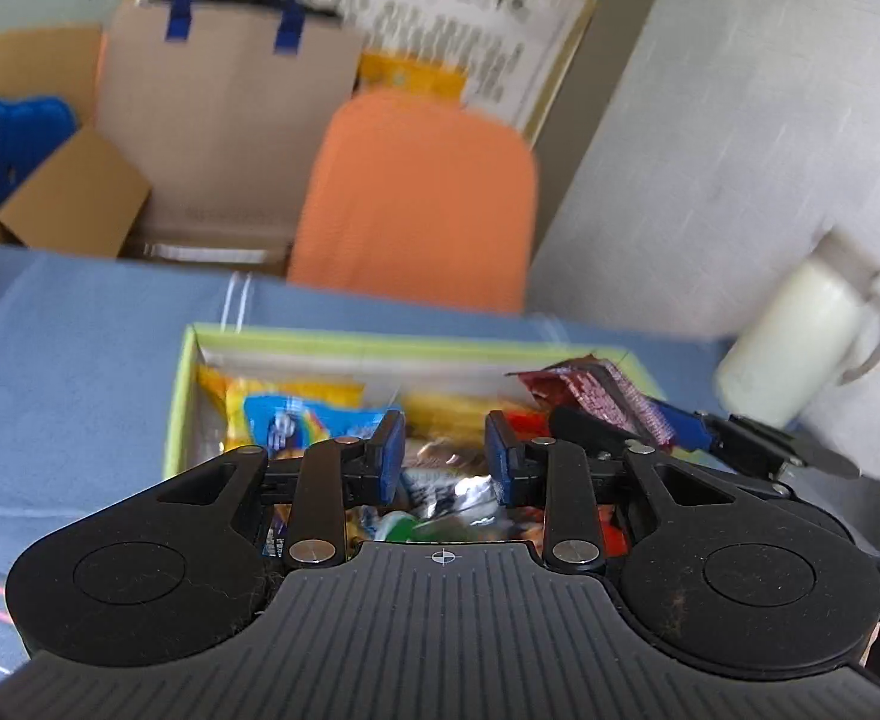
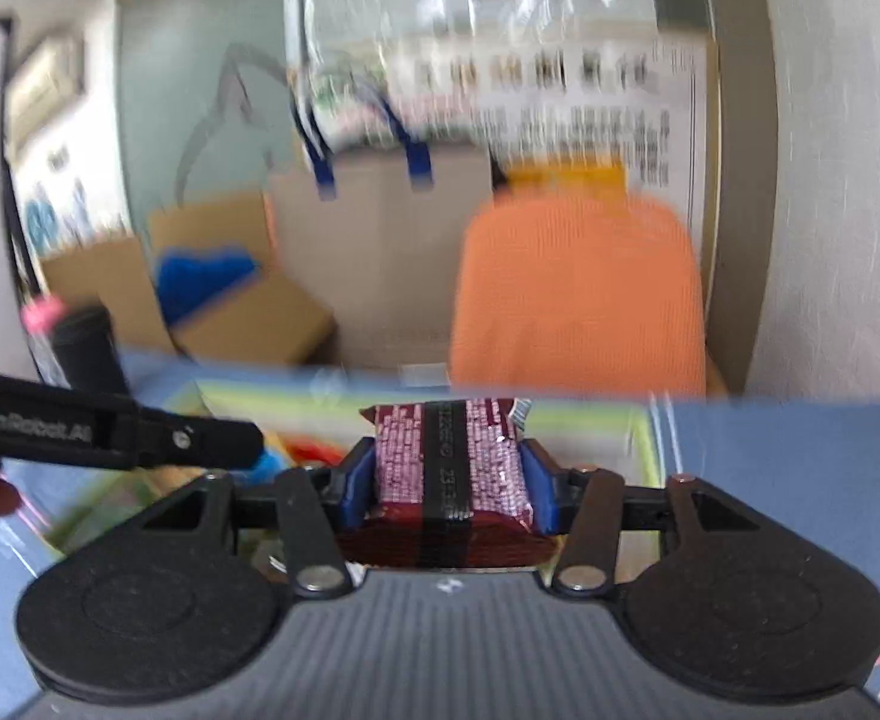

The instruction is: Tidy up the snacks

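Evidently mid-sorting: the right tongs clamp a maroon snack packet above the green-rimmed box near the worktop's far edge, while the left tongs hover there, pads parted, holding nothing.

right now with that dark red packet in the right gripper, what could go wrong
The right gripper pinches the dark red snack packet only by its soft sides, so it could slip or get crushed. The green-rimmed box is already heaped with snacks, so another may spill over the rim. The white jug stands close by the box and could be knocked.
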{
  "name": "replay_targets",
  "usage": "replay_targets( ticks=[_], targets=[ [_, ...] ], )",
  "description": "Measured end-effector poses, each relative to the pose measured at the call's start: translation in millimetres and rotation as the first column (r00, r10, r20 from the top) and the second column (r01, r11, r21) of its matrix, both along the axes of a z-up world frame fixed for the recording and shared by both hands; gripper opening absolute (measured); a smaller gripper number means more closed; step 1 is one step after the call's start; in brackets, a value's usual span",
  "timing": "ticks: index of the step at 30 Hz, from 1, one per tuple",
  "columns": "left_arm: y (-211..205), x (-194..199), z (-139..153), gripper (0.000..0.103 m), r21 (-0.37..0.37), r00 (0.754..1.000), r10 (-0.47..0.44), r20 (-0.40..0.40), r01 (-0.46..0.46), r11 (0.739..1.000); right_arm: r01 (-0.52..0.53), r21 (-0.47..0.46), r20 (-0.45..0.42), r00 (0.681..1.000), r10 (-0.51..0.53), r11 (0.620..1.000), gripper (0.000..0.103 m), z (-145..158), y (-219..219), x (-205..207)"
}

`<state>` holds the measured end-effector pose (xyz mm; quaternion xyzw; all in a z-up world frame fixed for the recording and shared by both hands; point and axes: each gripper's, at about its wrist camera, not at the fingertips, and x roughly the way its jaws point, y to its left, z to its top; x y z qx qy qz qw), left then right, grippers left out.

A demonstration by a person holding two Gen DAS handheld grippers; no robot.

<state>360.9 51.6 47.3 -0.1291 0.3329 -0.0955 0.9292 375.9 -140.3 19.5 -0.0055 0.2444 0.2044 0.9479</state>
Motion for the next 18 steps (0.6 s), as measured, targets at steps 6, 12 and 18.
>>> replay_targets(
  ticks=[6,12,18],
  targets=[
    [-0.2,-6.9,-4.5,0.036,0.034,0.997,0.014,0.073,-0.017,0.999,0.019,0.061,0.046,0.999,-0.022,0.998,0.082,2.4,-13.4,-9.2],
    [3.0,-25.1,14.1,0.063,0.017,0.987,0.041,0.155,-0.044,0.999,0.028,0.13,0.121,0.992,-0.044,0.991,0.092,22.6,-31.6,-38.0],
    [-6.3,-58.3,17.4,0.077,0.055,0.983,0.063,0.175,-0.073,0.996,0.032,0.081,0.104,0.994,-0.041,0.996,0.092,20.3,-32.9,-83.8]
  ],
)
